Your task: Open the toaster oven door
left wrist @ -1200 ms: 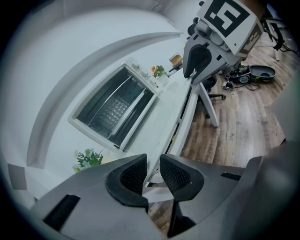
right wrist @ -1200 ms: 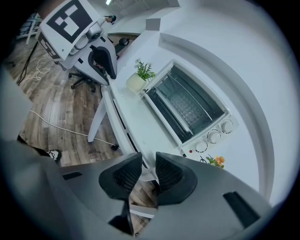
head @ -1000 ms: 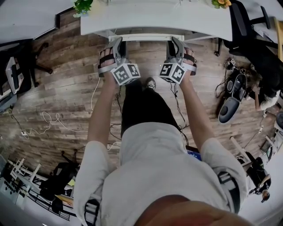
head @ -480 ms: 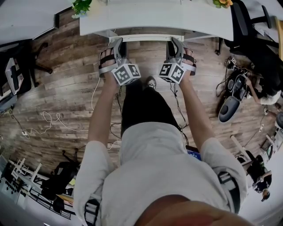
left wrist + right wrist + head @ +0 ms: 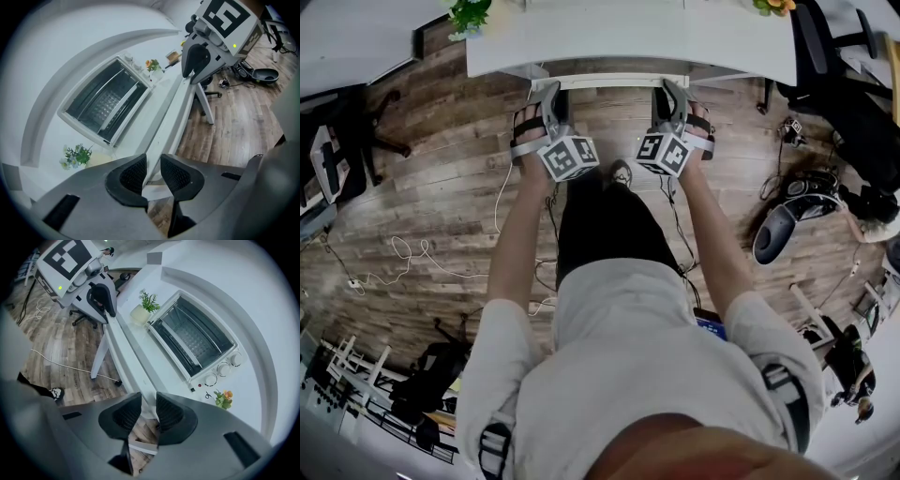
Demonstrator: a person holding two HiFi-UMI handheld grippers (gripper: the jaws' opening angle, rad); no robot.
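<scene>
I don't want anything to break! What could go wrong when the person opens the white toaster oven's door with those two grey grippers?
1. The little green plant in a pale pot and the small orange-flowered plant stand close beside the white toaster oven, one at each end; a reaching gripper might knock one over.
2. The left gripper and right gripper hold their jaws only slightly apart, so they may slip off the door's thin bar handle.

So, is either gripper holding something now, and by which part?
Nothing is held. The left gripper and the right gripper both have their jaws apart and empty, away from the toaster oven.
</scene>
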